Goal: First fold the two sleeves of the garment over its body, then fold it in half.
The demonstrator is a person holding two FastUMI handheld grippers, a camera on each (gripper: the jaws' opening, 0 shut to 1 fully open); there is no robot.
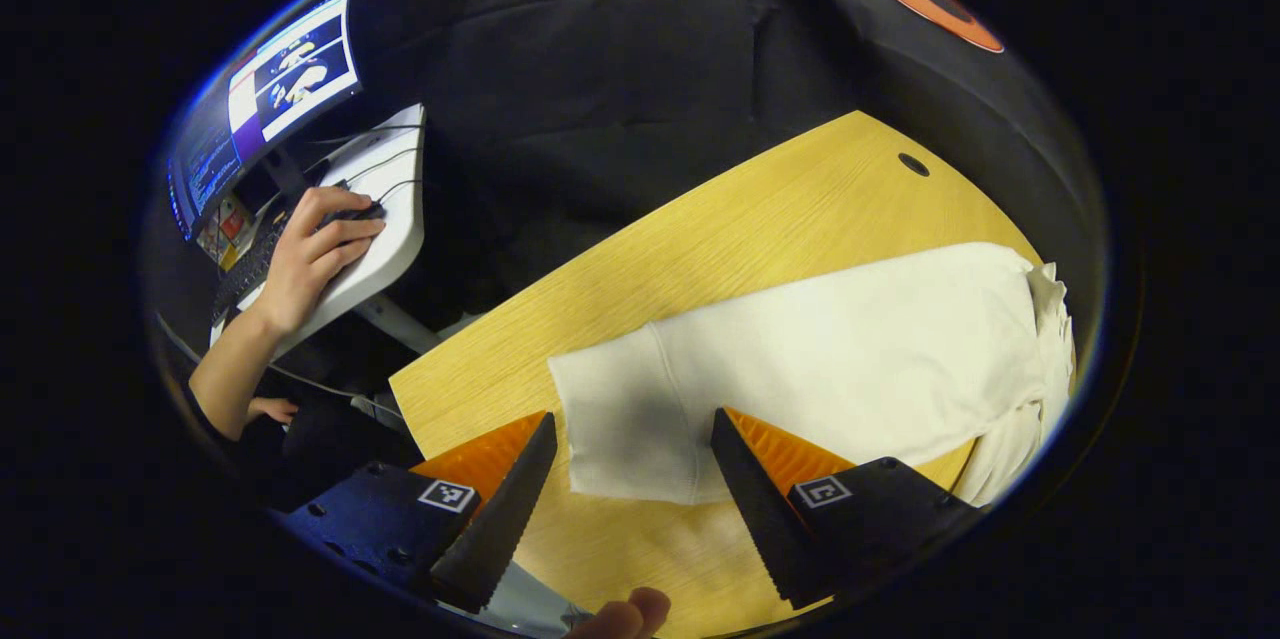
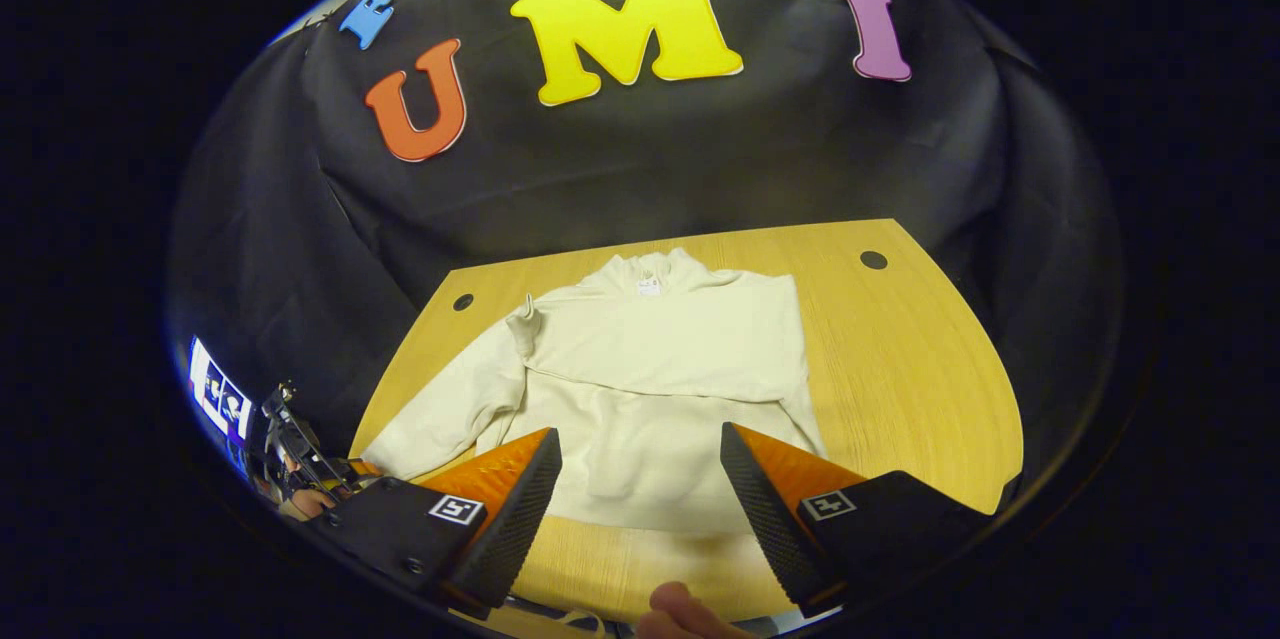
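The left gripper (image 1: 632, 431) hangs just above the tabletop (image 1: 760, 209) with its jaws spread wide and nothing between them; through the gap shows the cuff end of a sleeve (image 1: 625, 419), lying flat on the wood near the table's edge. That sleeve belongs to a cream sweatshirt (image 1: 860, 349), whose cloth runs away from the gripper toward the far side of the tabletop, where it bunches a little at the edge. A fingertip (image 1: 630, 614) of the person holding the tool pokes in at the bottom of the left gripper view.

The right gripper (image 2: 640, 444) is likewise spread wide and gripping nothing, poised over the near edge of the tabletop (image 2: 900, 359) above the sweatshirt's hem (image 2: 640, 509). In the right gripper view the sweatshirt (image 2: 650, 369) lies spread in the middle of the tabletop, collar toward the far edge. One sleeve (image 2: 450, 414) stretches out toward the near left corner; on the other side the cloth lies straight along the body, and I cannot tell how that sleeve sits. Two round cable holes (image 2: 873, 259) mark the far corners.

Off the table, in the left gripper view, another person's hand (image 1: 310, 254) rests on a mouse on a white side desk (image 1: 395, 209), beside a keyboard (image 1: 245, 269) and a lit monitor (image 1: 270, 99). Black cloth hangs behind everything.
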